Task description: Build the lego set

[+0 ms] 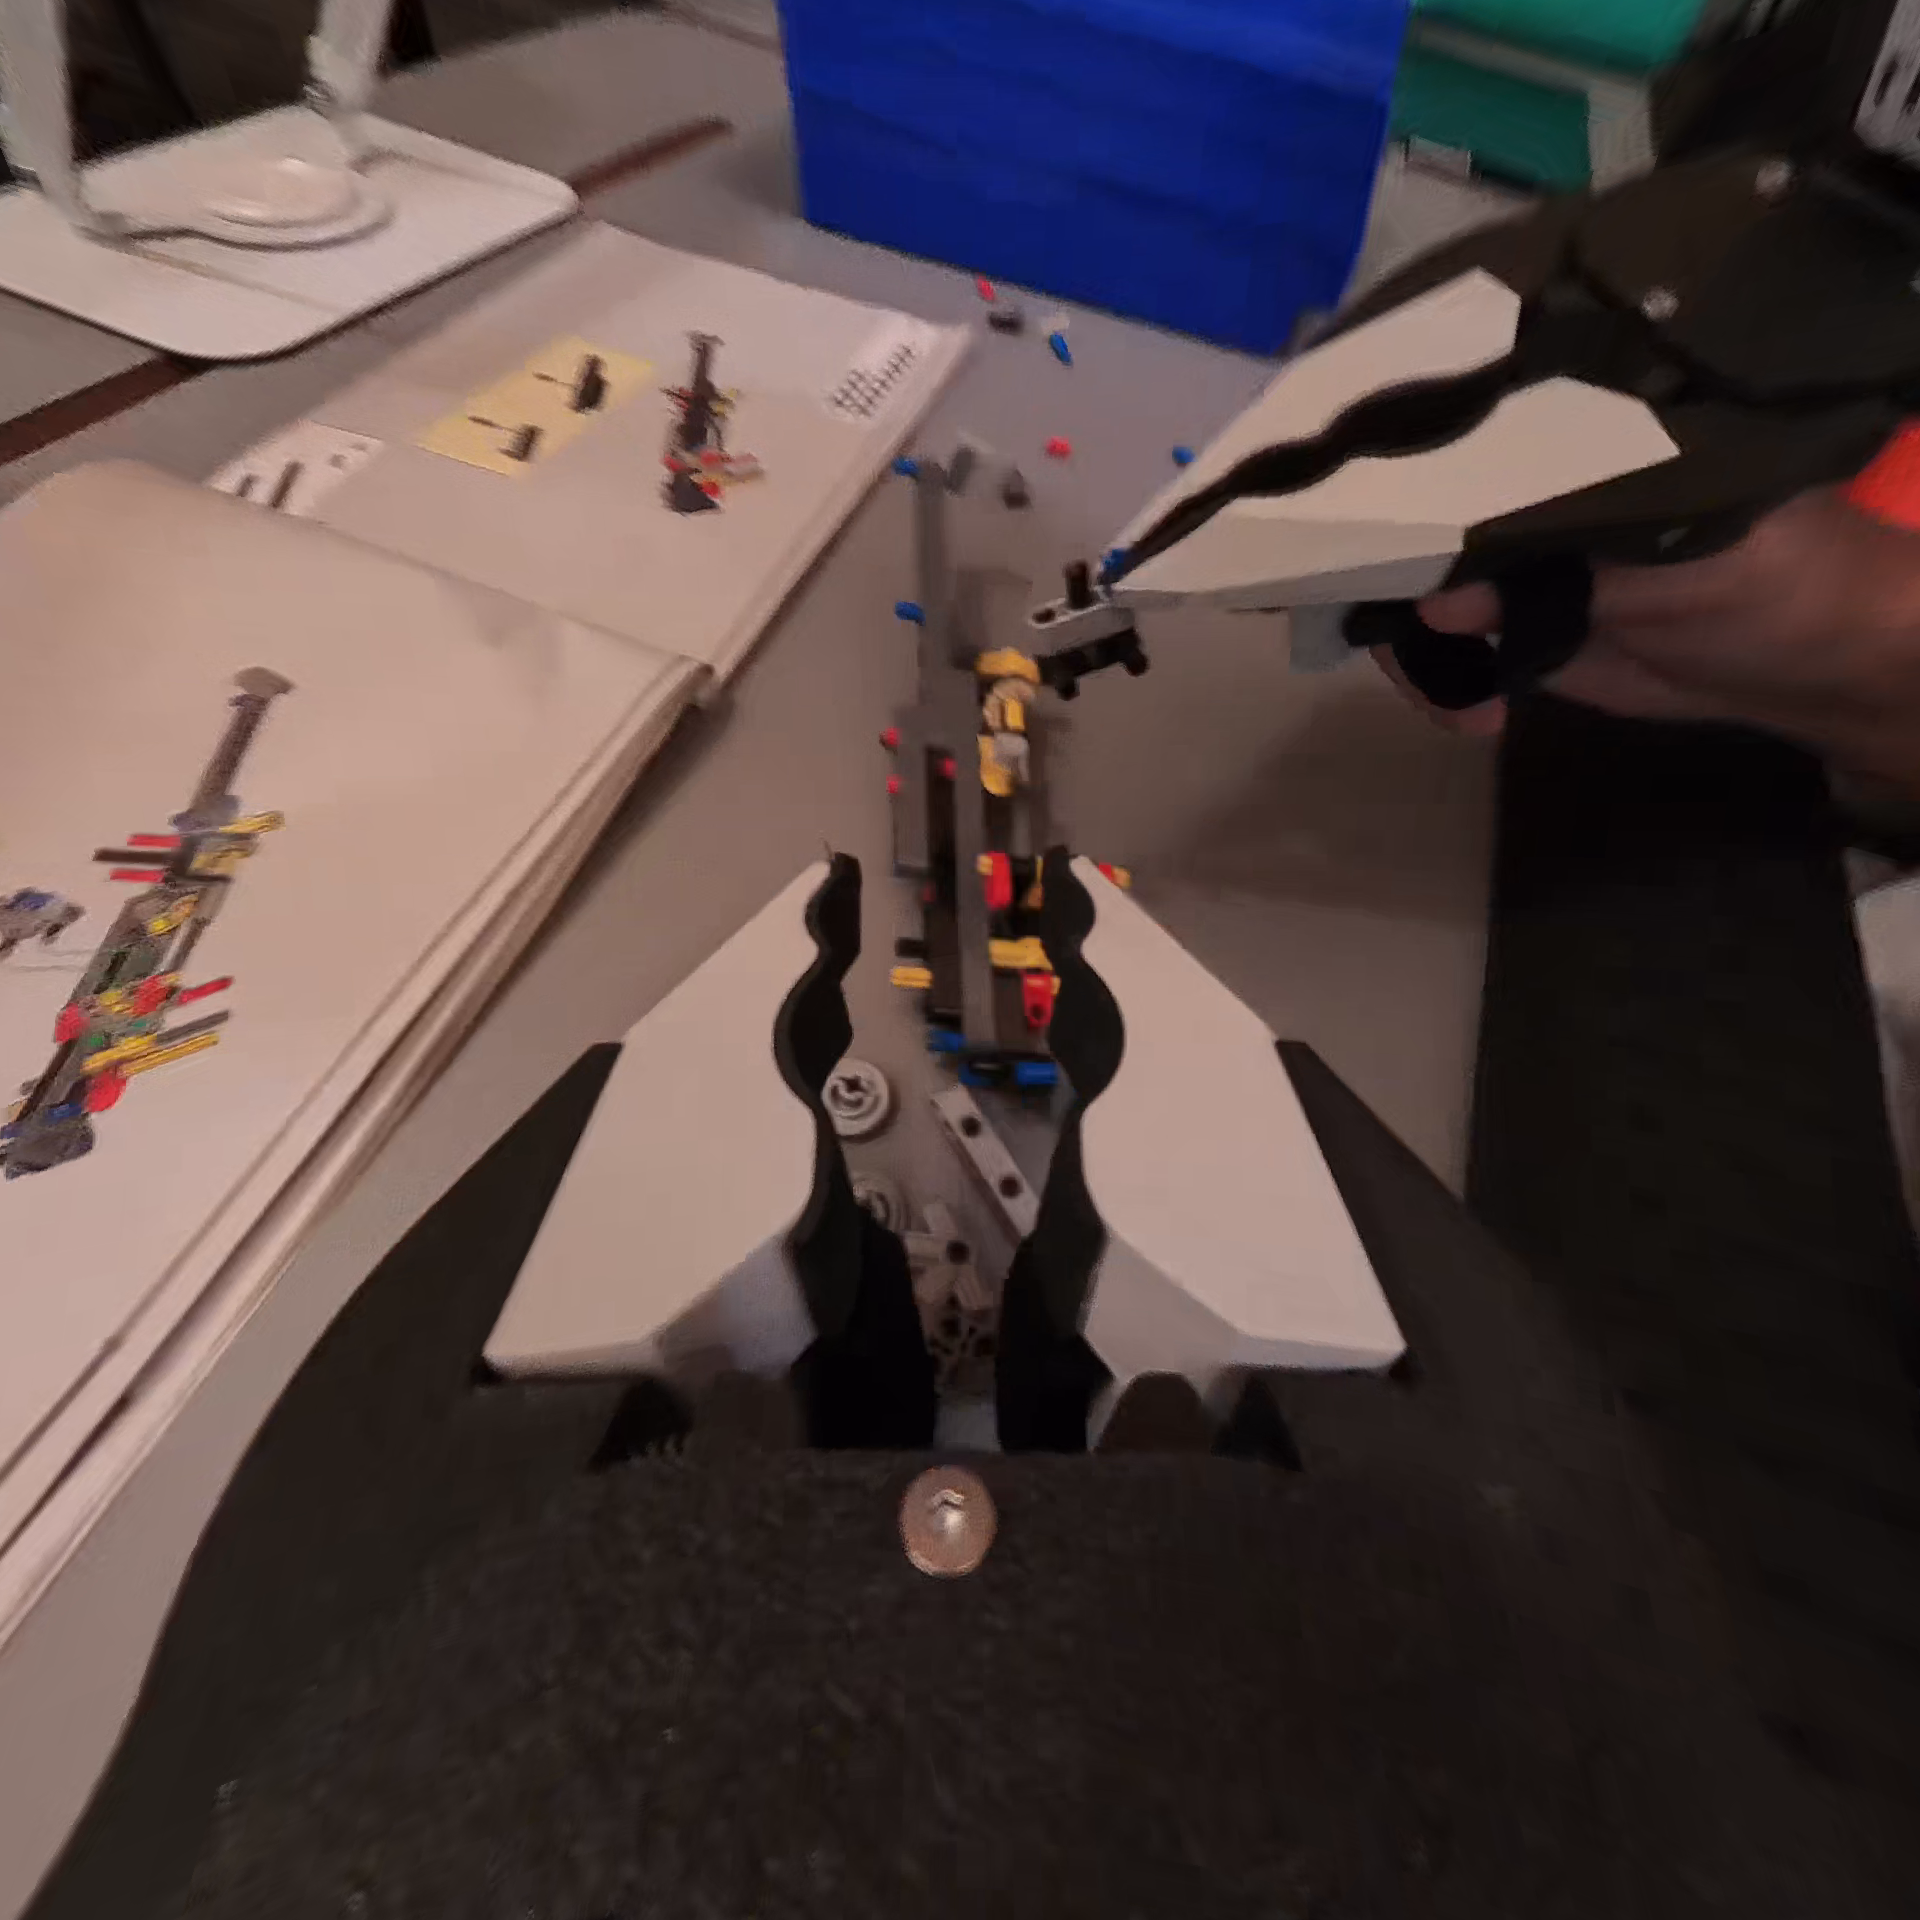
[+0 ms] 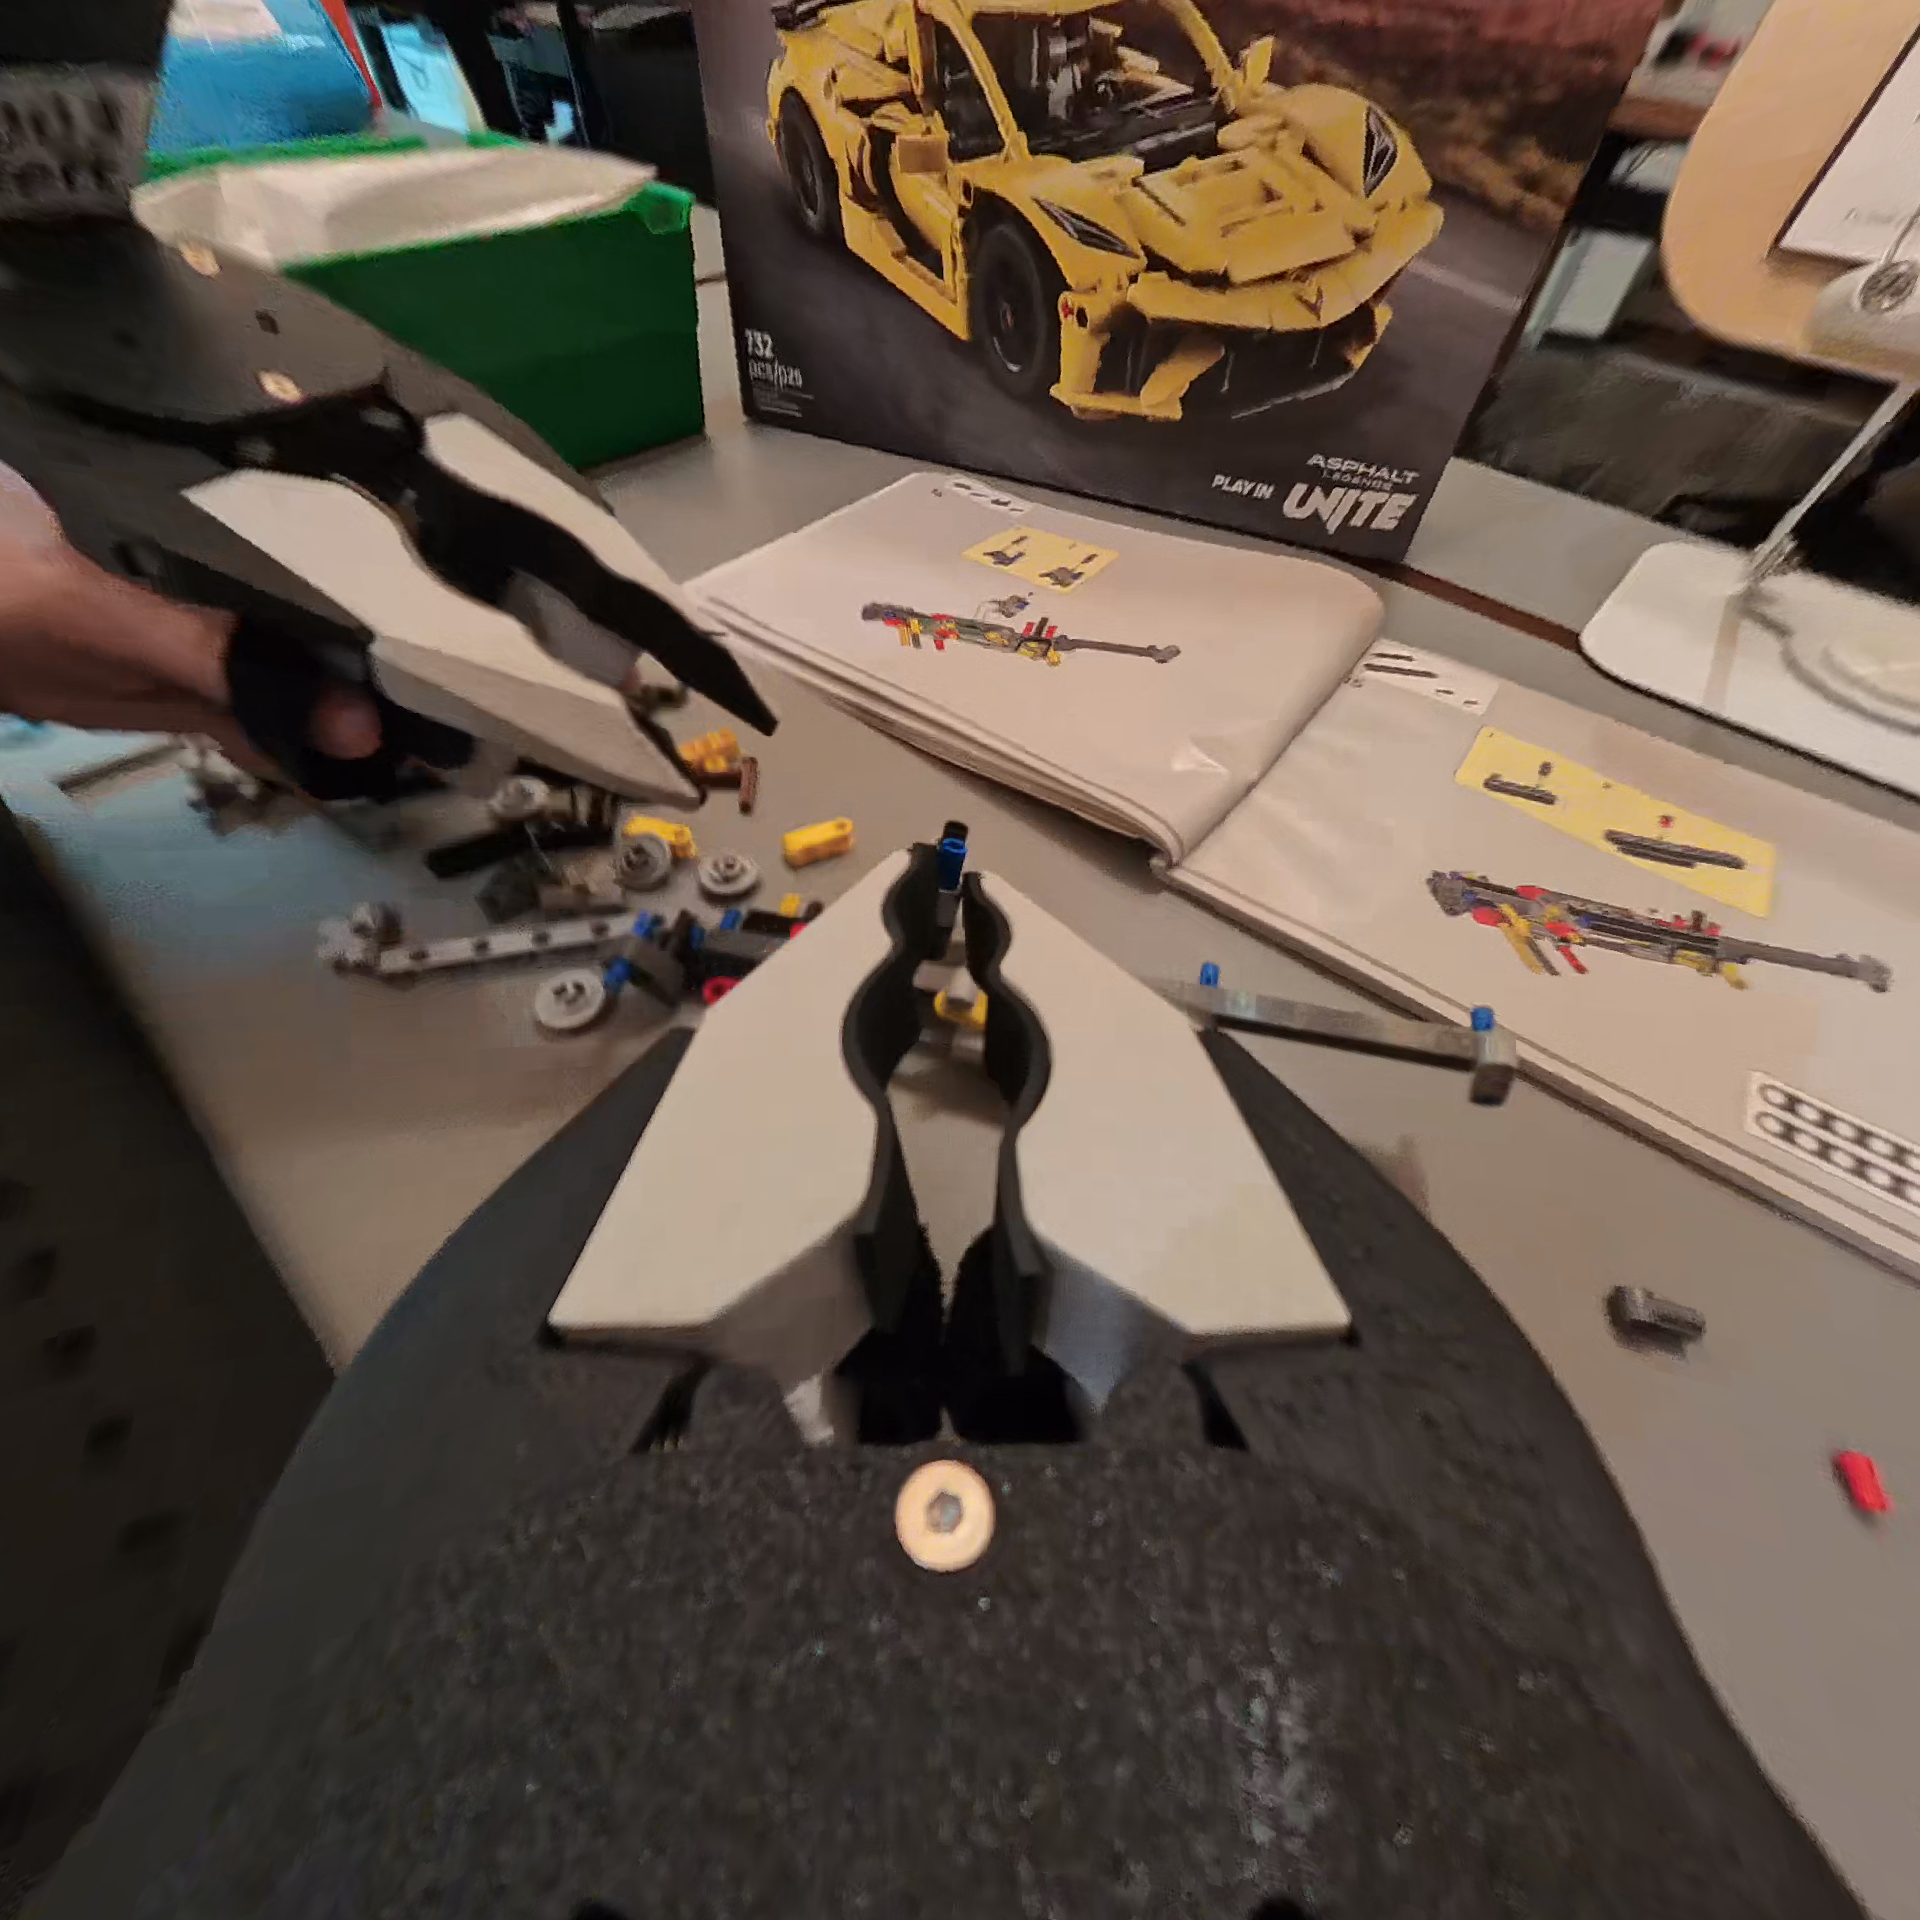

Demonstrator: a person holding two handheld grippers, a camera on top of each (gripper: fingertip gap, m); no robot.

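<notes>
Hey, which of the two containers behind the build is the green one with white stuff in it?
The green bin, behind the left tongs in the right wrist view; the blue bin shows no contents.

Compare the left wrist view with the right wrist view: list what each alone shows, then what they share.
Left only: a blue bin and a white tray.
Right only: the set's box with a yellow car pictured, and a green bin.
Both: the open instruction booklet, the long lego assembly, the left tongs and the right tongs shut on a small piece.

Dim, warm indoor light — motion blur throughout, wide-angle bending at edges.
</notes>
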